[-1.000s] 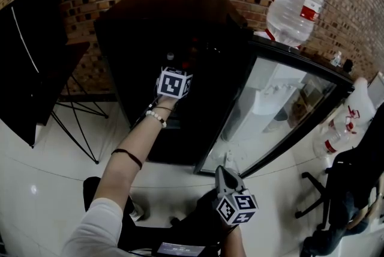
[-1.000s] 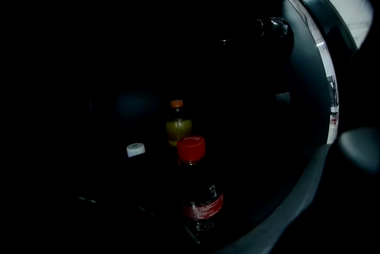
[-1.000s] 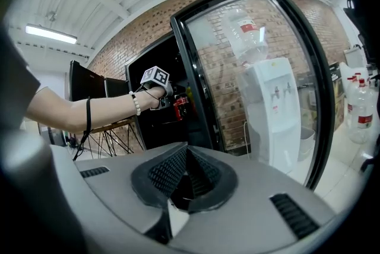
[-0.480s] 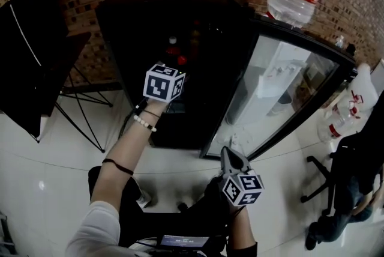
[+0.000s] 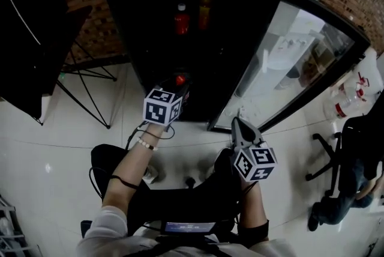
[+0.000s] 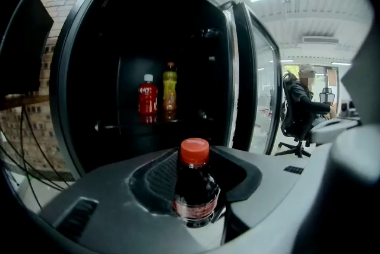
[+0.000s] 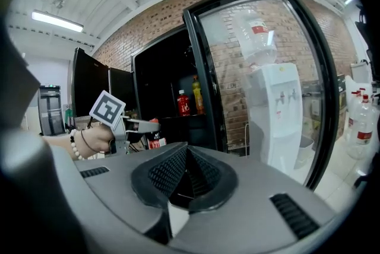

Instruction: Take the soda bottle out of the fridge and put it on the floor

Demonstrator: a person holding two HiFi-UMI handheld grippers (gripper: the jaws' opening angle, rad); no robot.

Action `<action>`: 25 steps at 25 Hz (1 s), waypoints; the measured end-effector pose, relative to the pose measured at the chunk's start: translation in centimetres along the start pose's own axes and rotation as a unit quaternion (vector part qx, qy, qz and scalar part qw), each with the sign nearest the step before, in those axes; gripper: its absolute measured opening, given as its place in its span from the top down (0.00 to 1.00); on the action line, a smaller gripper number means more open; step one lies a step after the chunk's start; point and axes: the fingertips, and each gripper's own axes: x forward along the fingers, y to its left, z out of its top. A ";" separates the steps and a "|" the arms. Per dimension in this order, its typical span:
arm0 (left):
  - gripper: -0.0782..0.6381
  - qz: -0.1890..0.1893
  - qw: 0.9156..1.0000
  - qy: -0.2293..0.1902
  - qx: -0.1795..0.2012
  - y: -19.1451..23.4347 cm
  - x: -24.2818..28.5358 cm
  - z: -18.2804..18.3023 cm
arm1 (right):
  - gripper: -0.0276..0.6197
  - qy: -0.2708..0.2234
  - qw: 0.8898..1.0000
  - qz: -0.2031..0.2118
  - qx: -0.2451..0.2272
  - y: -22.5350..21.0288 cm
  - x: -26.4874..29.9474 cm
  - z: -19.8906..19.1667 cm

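Note:
A dark soda bottle (image 6: 193, 187) with a red cap stands upright between the pads of my left gripper (image 6: 196, 199), which grips its body. The jaws have just been closing on it. In the head view the left gripper (image 5: 179, 89) and the bottle's cap (image 5: 180, 80) are low in front of the open black fridge (image 5: 156, 39), outside it. The right gripper view shows the held bottle (image 7: 156, 141) from the side. My right gripper (image 5: 240, 126) hangs near the door's lower corner, shut and empty, its pads meeting (image 7: 185, 171).
A red bottle (image 5: 181, 20) and a yellow bottle (image 5: 204, 12) stand on a fridge shelf. The glass door (image 5: 300, 63) swings open to the right. A black panel on a stand (image 5: 30, 39) is left. Water jugs (image 5: 345, 102) and a seated person (image 5: 342, 190) are right.
My left gripper has come out of the fridge, toward me and down, carrying the soda bottle. The right gripper has hardly moved. The head view has tilted lower.

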 end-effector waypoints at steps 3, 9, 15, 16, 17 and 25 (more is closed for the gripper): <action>0.68 0.001 0.999 0.040 -0.025 0.3 1.0 -5.9 | 0.95 0.008 1.000 0.002 -0.013 0.5 0.5 -0.1; 0.68 0.002 0.992 0.107 -0.062 0.9 3.5 -16.2 | 0.95 0.017 1.000 0.008 -0.021 0.9 1.1 -0.6; 0.68 0.016 0.985 0.149 -0.081 1.8 6.5 -25.1 | 0.95 0.023 1.000 0.011 -0.017 0.8 1.7 -0.9; 0.68 0.019 0.984 0.155 -0.083 2.0 6.9 -26.4 | 0.95 0.024 1.000 0.011 -0.017 0.8 1.8 -0.9; 0.68 0.023 0.983 0.163 -0.082 2.1 7.3 -27.7 | 0.95 0.024 1.000 0.010 -0.017 0.7 1.9 -0.9; 0.68 0.046 0.972 0.211 -0.094 3.8 10.0 -38.4 | 0.94 0.034 0.999 -0.002 -0.019 0.1 2.3 -1.5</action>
